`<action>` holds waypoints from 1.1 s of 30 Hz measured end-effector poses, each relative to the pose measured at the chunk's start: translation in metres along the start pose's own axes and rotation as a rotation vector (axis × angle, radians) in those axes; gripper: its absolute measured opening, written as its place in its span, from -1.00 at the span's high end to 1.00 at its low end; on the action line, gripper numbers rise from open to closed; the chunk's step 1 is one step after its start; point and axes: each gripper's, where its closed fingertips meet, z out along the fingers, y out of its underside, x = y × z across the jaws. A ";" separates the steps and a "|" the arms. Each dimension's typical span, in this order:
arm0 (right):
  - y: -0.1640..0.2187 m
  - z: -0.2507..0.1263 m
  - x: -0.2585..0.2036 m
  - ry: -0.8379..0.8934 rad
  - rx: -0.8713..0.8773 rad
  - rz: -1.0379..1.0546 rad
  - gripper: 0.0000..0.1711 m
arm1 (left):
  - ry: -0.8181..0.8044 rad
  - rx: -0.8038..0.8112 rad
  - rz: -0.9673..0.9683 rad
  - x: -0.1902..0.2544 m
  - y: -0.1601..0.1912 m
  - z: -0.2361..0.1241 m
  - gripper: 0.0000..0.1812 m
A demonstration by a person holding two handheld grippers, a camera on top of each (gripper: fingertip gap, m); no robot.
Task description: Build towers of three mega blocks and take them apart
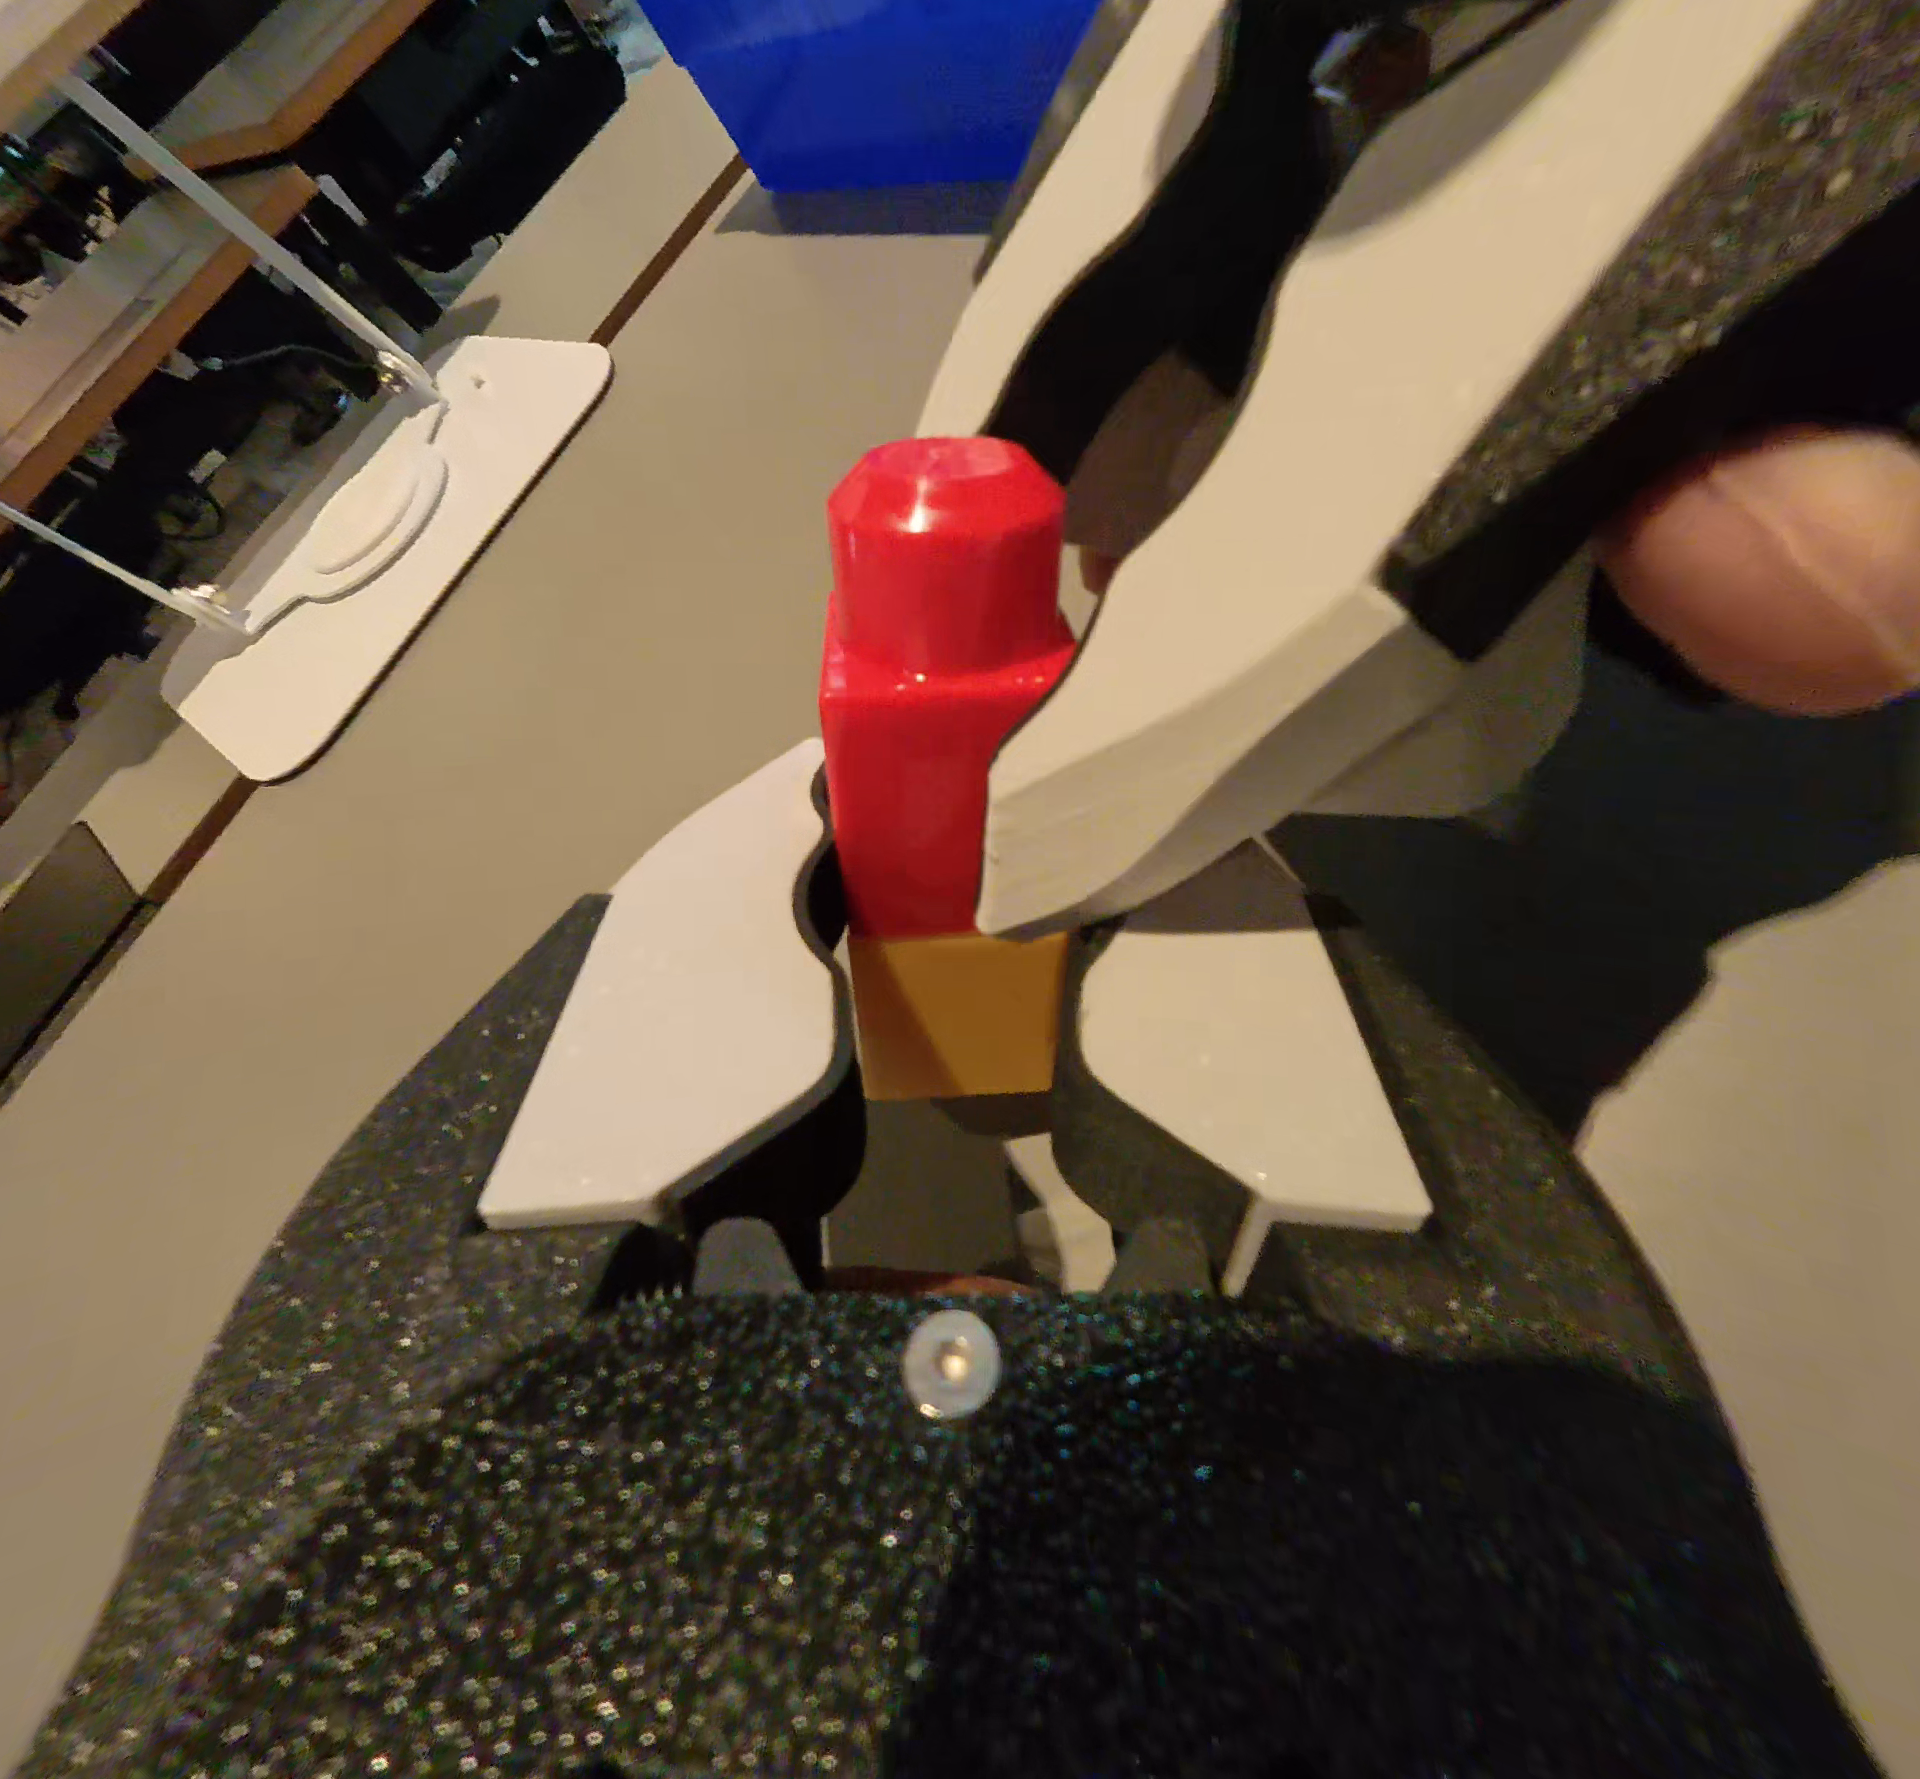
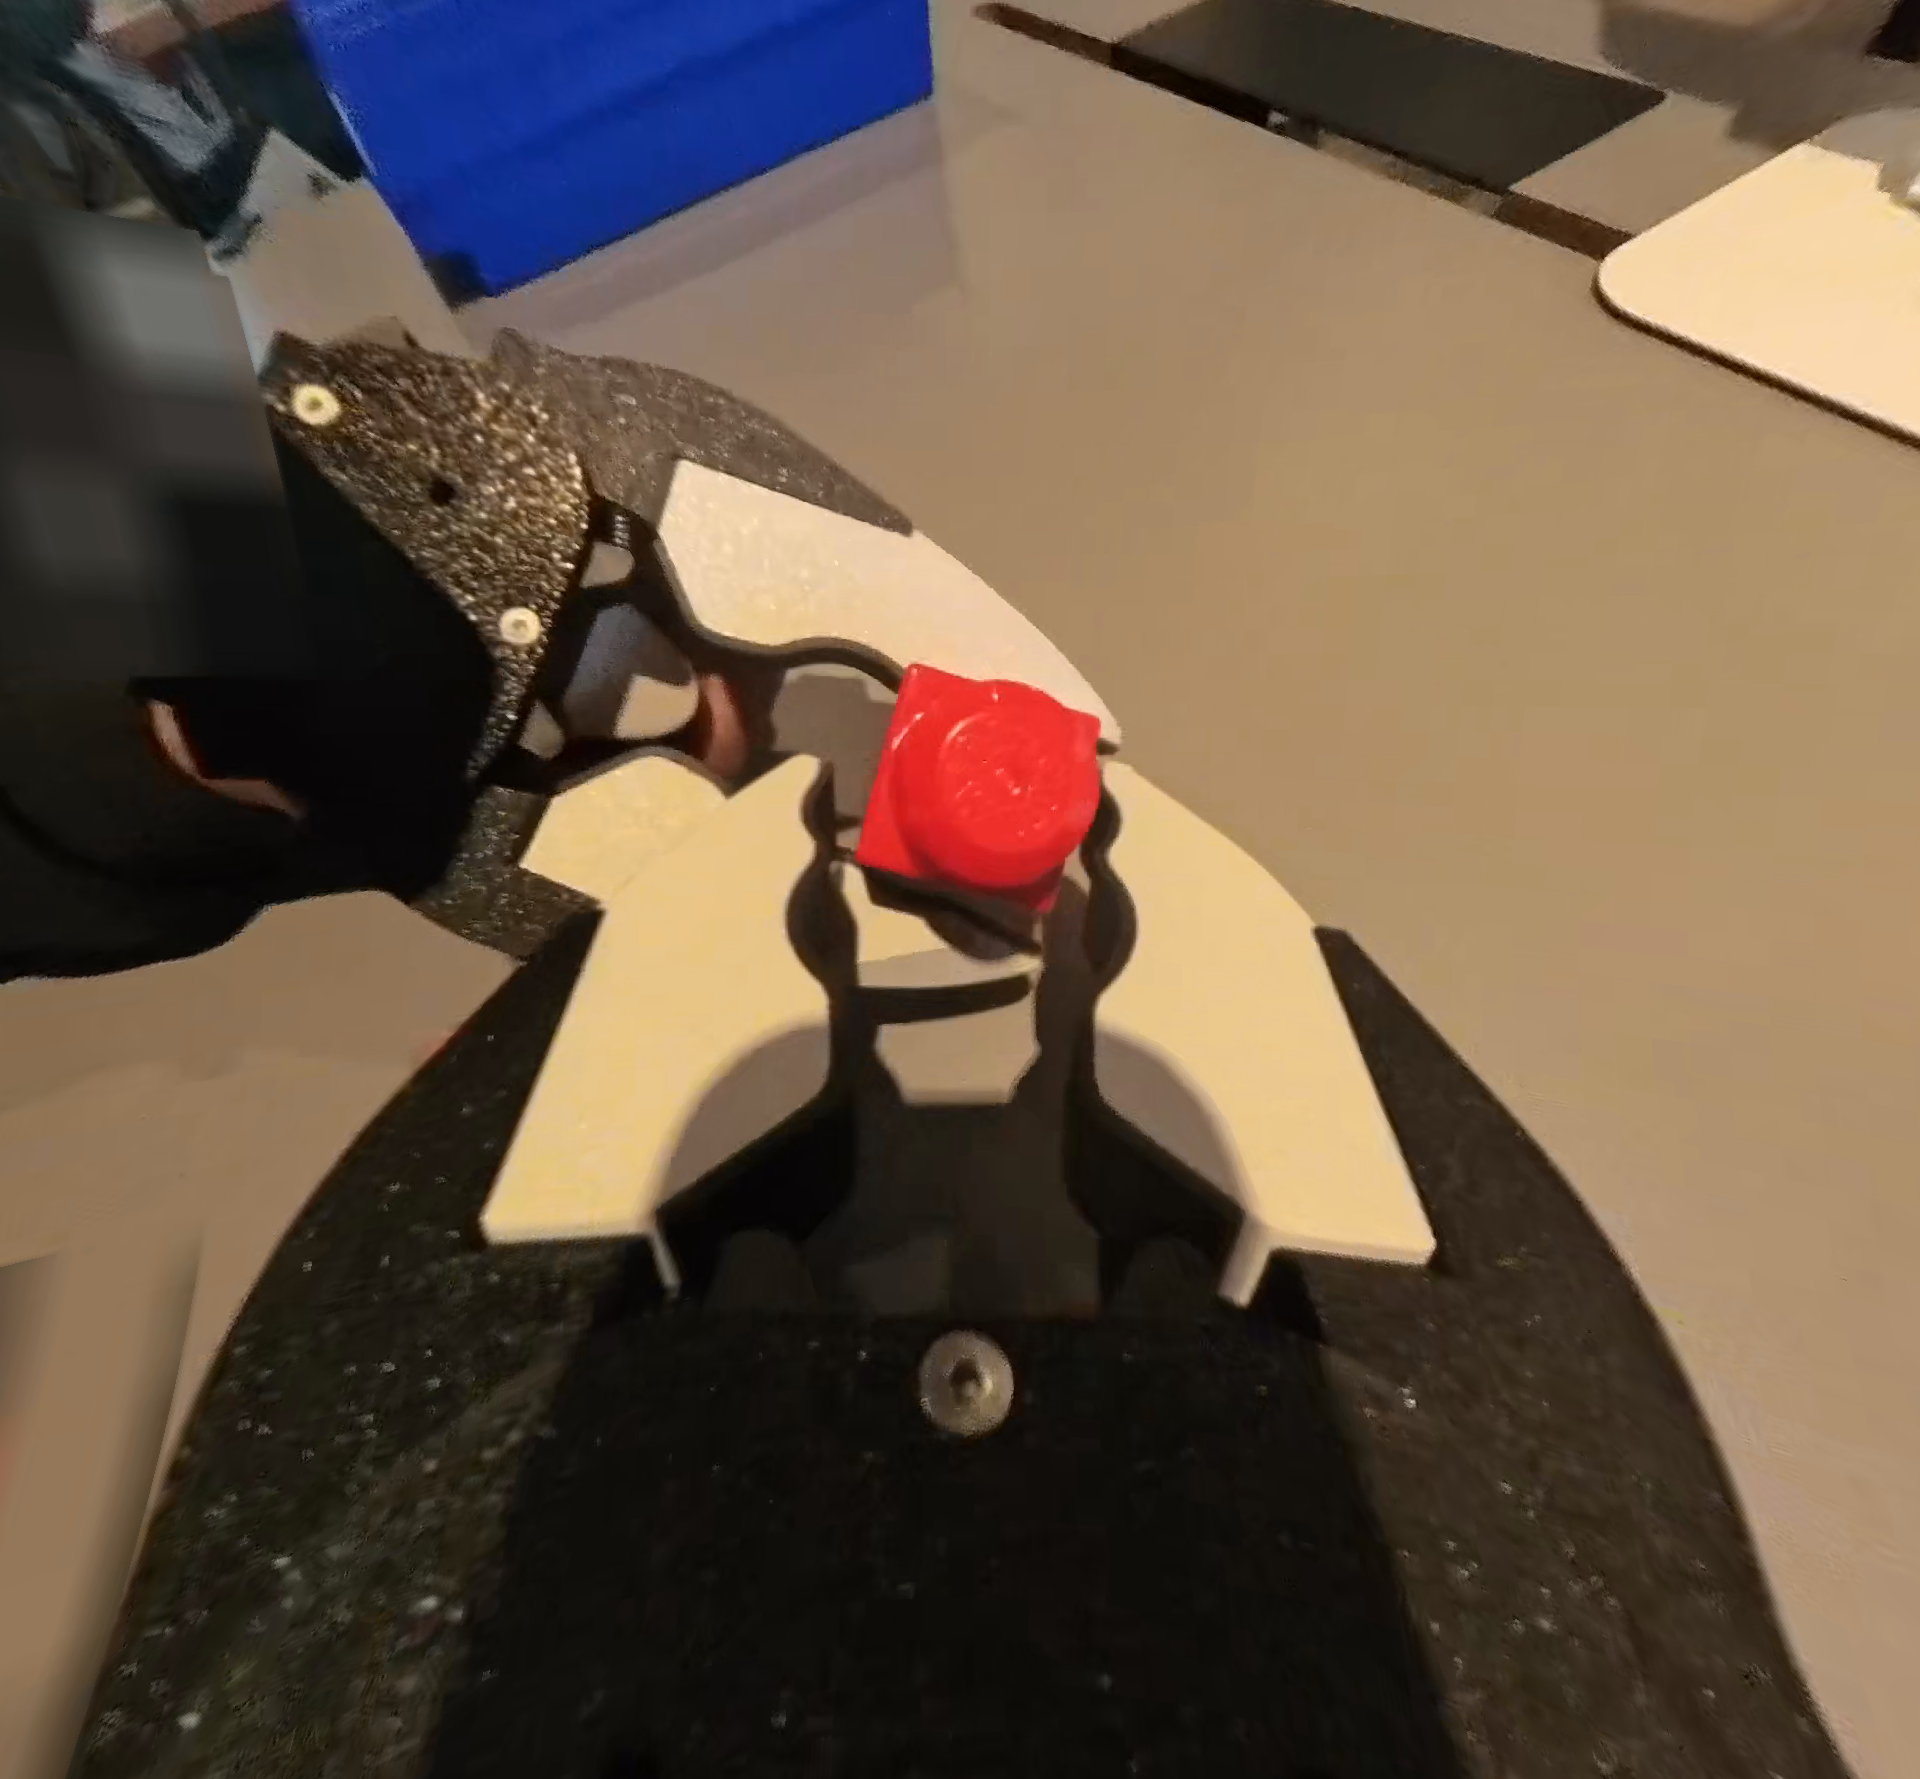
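I have the left tongs (image 1: 956, 1012) clamped on the tan block (image 1: 956, 1017) at centre frame, the red block (image 1: 930, 690) stacked on it, long axis upright. My right tongs (image 2: 961, 820) reach in from upper right of the left wrist view, closed around the red block. They sit directly above the left tongs, so any separation runs along that vertical axis.

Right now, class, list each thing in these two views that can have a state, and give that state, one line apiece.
red block: upright, stacked on the tan block, gripped by the right gripper.
tan block: under the red block, held between the left gripper's fingers.
left gripper: shut on the tan block.
right gripper: shut on the red block.
blue bin: resting on the table.
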 end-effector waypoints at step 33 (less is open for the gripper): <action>-0.090 -0.100 0.006 -0.222 0.527 0.190 0.57 | 0.042 0.146 0.025 -0.014 -0.005 -0.013 0.56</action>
